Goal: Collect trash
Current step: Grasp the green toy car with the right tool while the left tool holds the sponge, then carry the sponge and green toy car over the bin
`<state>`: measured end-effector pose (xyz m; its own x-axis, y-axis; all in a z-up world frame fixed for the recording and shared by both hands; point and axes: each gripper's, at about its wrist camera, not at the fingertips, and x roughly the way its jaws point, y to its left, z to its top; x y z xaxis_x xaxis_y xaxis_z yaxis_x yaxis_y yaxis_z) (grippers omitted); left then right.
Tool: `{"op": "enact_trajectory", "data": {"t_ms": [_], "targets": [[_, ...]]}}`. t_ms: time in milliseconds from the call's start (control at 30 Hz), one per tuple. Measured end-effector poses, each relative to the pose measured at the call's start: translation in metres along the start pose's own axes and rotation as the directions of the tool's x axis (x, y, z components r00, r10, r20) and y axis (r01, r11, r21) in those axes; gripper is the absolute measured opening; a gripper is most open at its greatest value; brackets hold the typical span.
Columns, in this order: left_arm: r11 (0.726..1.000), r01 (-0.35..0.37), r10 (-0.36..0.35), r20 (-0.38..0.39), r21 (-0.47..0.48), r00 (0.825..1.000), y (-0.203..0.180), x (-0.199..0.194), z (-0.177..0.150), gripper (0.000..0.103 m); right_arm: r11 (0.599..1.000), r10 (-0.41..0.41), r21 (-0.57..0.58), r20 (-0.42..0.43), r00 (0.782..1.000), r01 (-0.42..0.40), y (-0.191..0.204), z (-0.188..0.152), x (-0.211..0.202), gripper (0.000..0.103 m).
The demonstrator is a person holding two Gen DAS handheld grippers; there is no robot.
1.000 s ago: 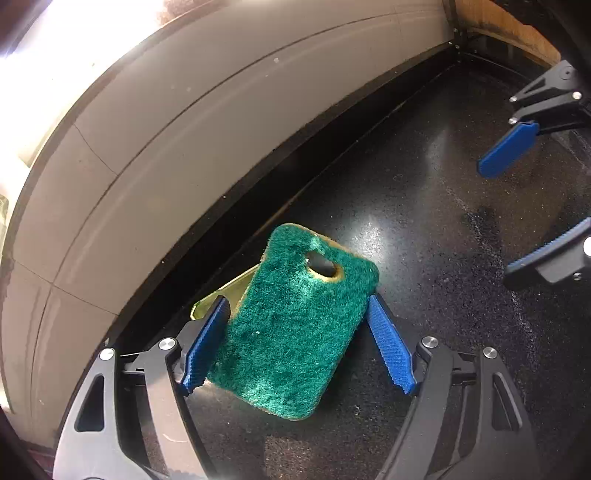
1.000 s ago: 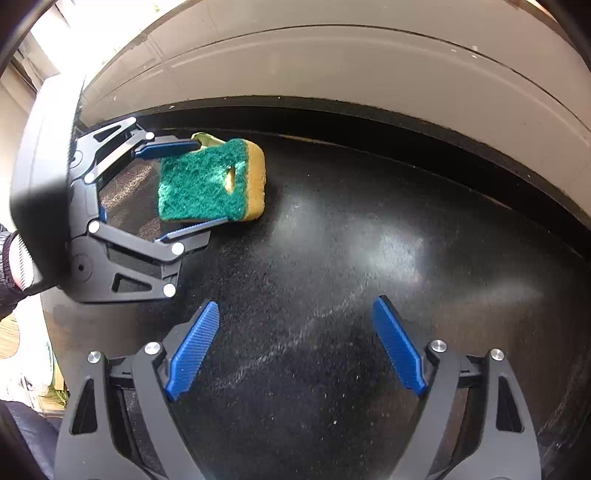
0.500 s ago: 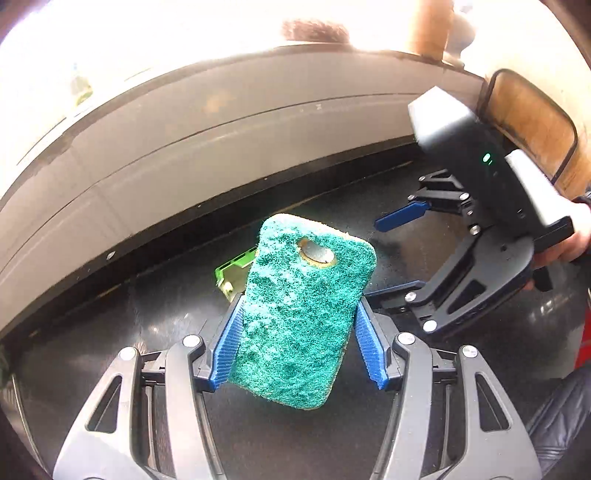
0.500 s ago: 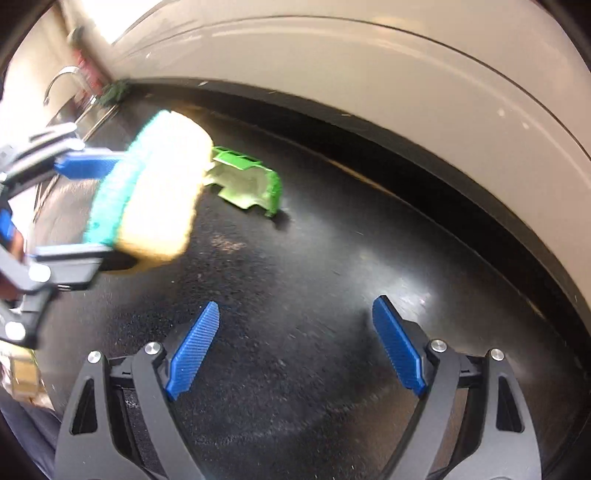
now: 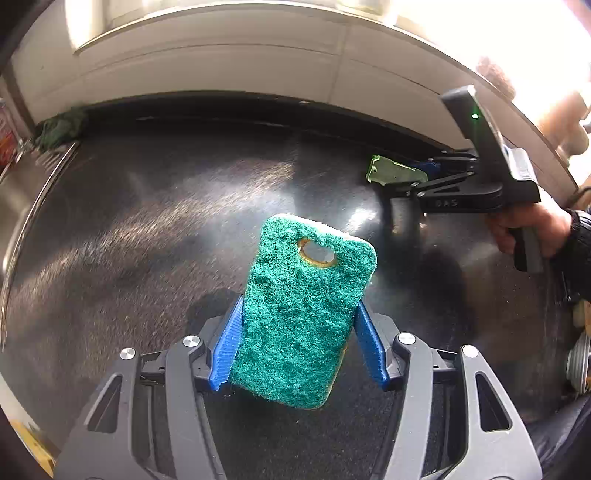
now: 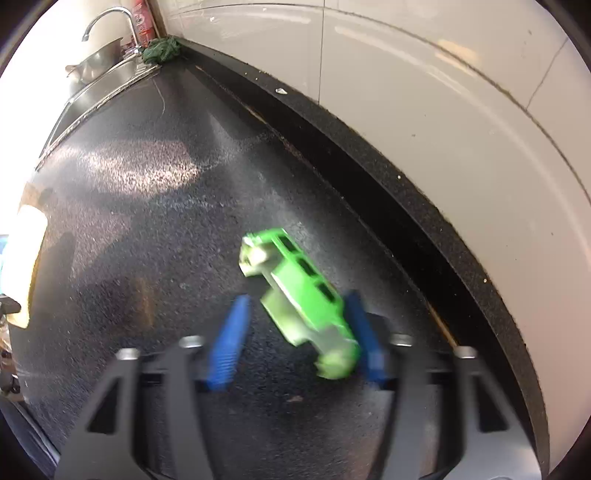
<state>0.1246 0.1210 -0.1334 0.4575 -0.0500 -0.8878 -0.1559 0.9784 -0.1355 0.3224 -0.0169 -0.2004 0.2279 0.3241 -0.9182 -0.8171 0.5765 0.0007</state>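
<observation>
The green plastic piece [image 6: 301, 291], shaped like a small toy car body, lies slanted on the black counter [image 6: 155, 236] near the raised back edge, and the right gripper [image 6: 295, 339] has it between its 2 blue fingers [image 6: 229, 343]. The jaws are closing on it. The far finger looks to be against the piece's lower end, while a clear gap remains on the near side, so the grip is not yet made. The view is blurred, so exact contact is hard to tell.

To do this well, the piece should sit squarely between the pads before they meet. As it lies, it crosses the jaws at an angle, and a pinch on 1 corner could spin it or flick it toward the wall [image 6: 443, 110]. A small twist of the wrist to line the pads with its long sides would likely help, then a straight lift.

The left gripper [image 5: 297, 343] holds a green scouring sponge [image 5: 303, 310] clamped by its sides, clear above the counter. It is best kept apart from the right hand [image 5: 524, 229] while that grip closes.

A sink [image 6: 96, 85] with a tap [image 6: 110, 18] lies at the counter's far end, with a dark green cloth [image 6: 162, 50] in the corner.
</observation>
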Motion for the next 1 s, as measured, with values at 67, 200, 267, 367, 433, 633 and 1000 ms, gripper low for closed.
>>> {"op": "enact_trajectory", "data": {"t_ms": [67,200,267,367,433,633,1000], "targets": [[0.998,-0.015,0.015,0.000,-0.055,1.000,0.011,-0.005,-0.009,0.056,0.999,0.018,0.046,-0.018,1.000,-0.017,0.007,-0.004,-0.001,0.020],[0.992,-0.027,0.028,0.004,-0.122,1.000,0.020,-0.011,-0.012,0.056,0.989,0.021,0.146,-0.016,1.000,-0.019,0.028,-0.023,-0.018,0.008],[0.992,-0.032,0.035,0.021,-0.125,0.999,0.019,-0.021,-0.013,0.056,0.984,0.018,0.177,0.003,1.000,-0.018,0.041,-0.040,-0.036,0.008],[0.994,-0.037,0.041,0.036,-0.101,0.998,0.008,-0.031,-0.014,0.056,0.973,0.010,0.231,0.019,1.000,-0.014,0.062,-0.071,-0.066,0.008],[0.997,-0.037,0.041,0.043,-0.073,0.998,-0.002,-0.039,-0.020,0.056,0.968,-0.005,0.251,0.022,1.000,0.000,0.078,-0.092,-0.088,0.008],[1.000,-0.008,0.007,0.058,0.016,0.998,-0.041,-0.046,-0.042,0.056,0.950,-0.038,0.312,0.032,0.999,0.026,0.113,-0.152,-0.138,0.008],[0.997,-0.002,-0.003,0.058,0.077,0.998,-0.064,-0.067,-0.079,0.056,0.932,-0.092,0.356,0.063,0.994,0.063,0.136,-0.200,-0.184,0.008]]}}
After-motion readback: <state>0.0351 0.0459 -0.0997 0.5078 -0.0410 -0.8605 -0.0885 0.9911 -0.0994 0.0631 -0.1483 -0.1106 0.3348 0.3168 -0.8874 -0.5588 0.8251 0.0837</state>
